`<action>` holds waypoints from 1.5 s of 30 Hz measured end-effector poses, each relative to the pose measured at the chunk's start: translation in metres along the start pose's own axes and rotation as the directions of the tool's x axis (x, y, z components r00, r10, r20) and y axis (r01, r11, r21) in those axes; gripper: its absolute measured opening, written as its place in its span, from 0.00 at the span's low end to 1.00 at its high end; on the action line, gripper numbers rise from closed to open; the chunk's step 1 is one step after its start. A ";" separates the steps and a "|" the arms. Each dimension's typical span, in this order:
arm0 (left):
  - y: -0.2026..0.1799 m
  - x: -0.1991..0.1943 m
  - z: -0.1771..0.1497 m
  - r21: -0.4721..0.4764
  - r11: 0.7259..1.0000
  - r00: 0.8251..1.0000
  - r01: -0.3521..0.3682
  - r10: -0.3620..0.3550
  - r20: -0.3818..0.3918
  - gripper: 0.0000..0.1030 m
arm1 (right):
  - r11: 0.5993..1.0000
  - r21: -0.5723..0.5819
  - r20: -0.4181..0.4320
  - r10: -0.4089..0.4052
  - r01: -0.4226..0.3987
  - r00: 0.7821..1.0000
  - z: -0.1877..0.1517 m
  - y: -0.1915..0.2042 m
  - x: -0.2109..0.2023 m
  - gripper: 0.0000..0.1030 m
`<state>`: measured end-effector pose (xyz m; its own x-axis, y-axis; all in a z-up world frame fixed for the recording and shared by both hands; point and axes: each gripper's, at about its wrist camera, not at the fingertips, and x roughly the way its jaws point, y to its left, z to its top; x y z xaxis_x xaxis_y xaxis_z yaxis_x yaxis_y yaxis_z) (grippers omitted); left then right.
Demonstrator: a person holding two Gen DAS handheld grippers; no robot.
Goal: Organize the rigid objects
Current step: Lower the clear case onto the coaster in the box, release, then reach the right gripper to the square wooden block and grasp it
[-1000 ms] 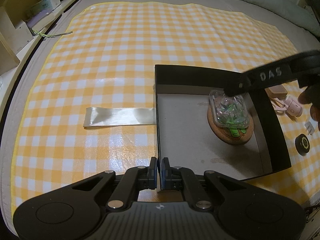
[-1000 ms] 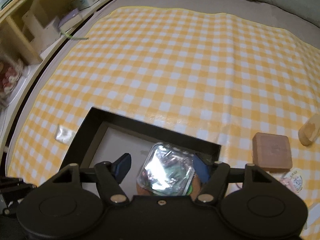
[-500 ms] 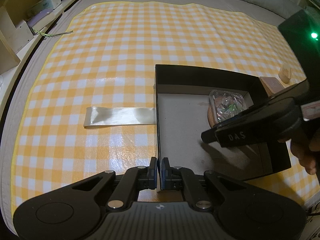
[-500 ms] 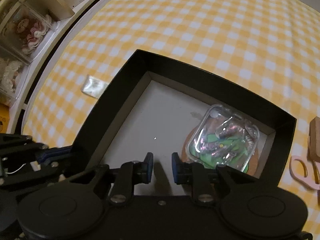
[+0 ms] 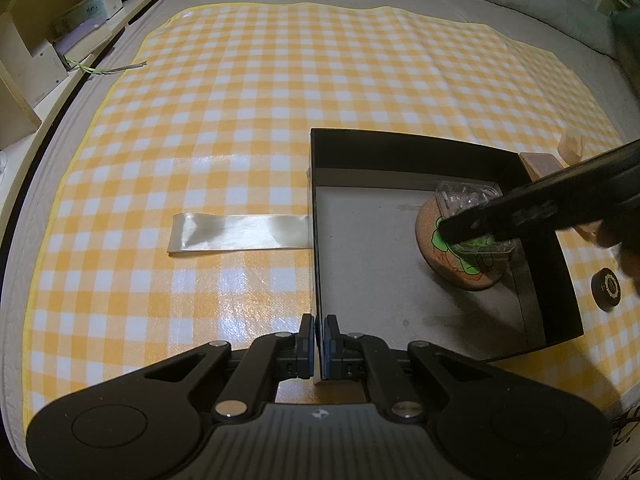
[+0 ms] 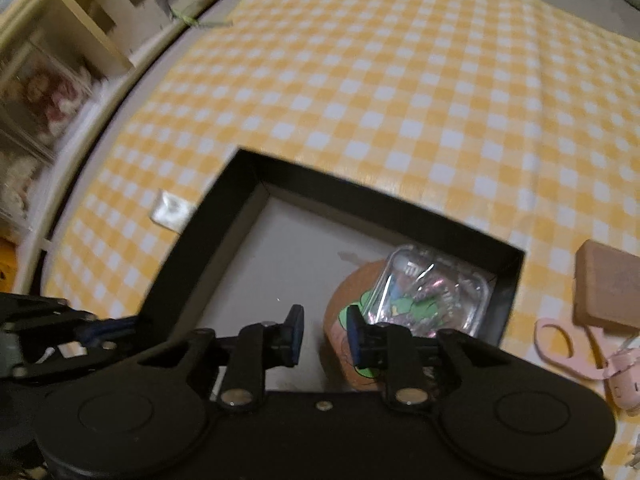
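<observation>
A black box (image 5: 316, 240) with a grey floor lies on the yellow checked cloth. My left gripper (image 5: 319, 346) is shut on the box's near left wall. In the box's far right corner a cork coaster (image 5: 444, 264) with a green picture carries a clear plastic case (image 5: 460, 196) of small items. My right gripper (image 6: 324, 334) hovers over the box (image 6: 192, 260) just left of the coaster (image 6: 344, 304) and the case (image 6: 432, 292). Its pads are drawn in to a narrow gap with nothing between them. One of its black fingers (image 5: 520, 212) crosses in front of the case.
A shiny ribbon strip (image 5: 240, 232) lies flat left of the box. To the right are a brown square block (image 6: 608, 284), a pink looped gadget (image 6: 560, 344), a black round disc (image 5: 606, 289) and a small wooden piece (image 5: 570, 146). Shelves (image 5: 40, 40) line the left side.
The right gripper, wide around the clear case a second ago, has left it on the coaster, narrowed its jaws and shifted left over the box floor. The left gripper has not moved.
</observation>
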<state>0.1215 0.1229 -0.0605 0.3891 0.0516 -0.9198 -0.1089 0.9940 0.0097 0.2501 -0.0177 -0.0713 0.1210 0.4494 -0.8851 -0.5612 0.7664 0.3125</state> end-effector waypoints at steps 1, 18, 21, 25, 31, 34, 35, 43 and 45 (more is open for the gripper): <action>0.000 0.000 0.000 0.001 1.000 1.000 0.000 0.000 0.000 0.05 | 1.000 0.003 0.016 0.004 -0.004 1.000 0.000 -0.001 -0.006 0.30; -0.001 0.000 0.001 -0.008 1.000 0.999 -0.029 0.030 0.016 0.04 | 0.998 0.023 0.396 -0.068 0.064 0.916 -0.012 -0.036 -0.103 0.98; 0.000 0.000 0.001 -0.014 0.999 0.999 -0.033 0.034 0.016 0.04 | 0.993 0.051 0.438 -0.115 0.103 0.892 -0.013 -0.051 -0.108 1.00; -0.002 0.002 0.001 -0.011 0.999 0.999 -0.040 0.041 0.018 0.04 | 0.984 0.084 0.457 -0.181 0.160 0.871 -0.012 -0.070 -0.109 1.00; 0.003 0.005 0.001 -0.010 1.000 1.000 -0.025 0.025 0.018 0.04 | 0.970 0.121 0.438 -0.244 0.212 0.865 -0.009 -0.100 -0.094 1.00; 0.003 0.006 0.001 0.006 0.999 0.999 -0.034 0.034 0.019 0.03 | 0.958 0.129 0.385 -0.287 0.257 0.877 -0.008 -0.116 -0.082 1.00; 0.002 0.007 0.001 0.017 0.999 0.999 -0.040 0.039 0.019 0.03 | 0.953 0.136 0.366 -0.301 0.270 0.881 -0.006 -0.121 -0.077 1.00; -0.004 0.011 0.005 0.060 0.997 0.998 -0.058 0.057 0.007 0.03 | 0.934 0.244 0.188 -0.310 0.261 0.932 0.005 -0.163 -0.042 0.99; -0.005 0.010 0.004 0.065 0.996 0.998 -0.057 0.057 0.004 0.03 | 0.928 0.253 0.154 -0.318 0.274 0.935 0.008 -0.169 -0.035 0.95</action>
<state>0.1297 0.1187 -0.0678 0.3862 0.1088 -0.9160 -0.0712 0.9936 0.0880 0.3473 -0.1596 -0.0907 0.4179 0.2470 -0.8743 -0.2805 0.9504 0.1344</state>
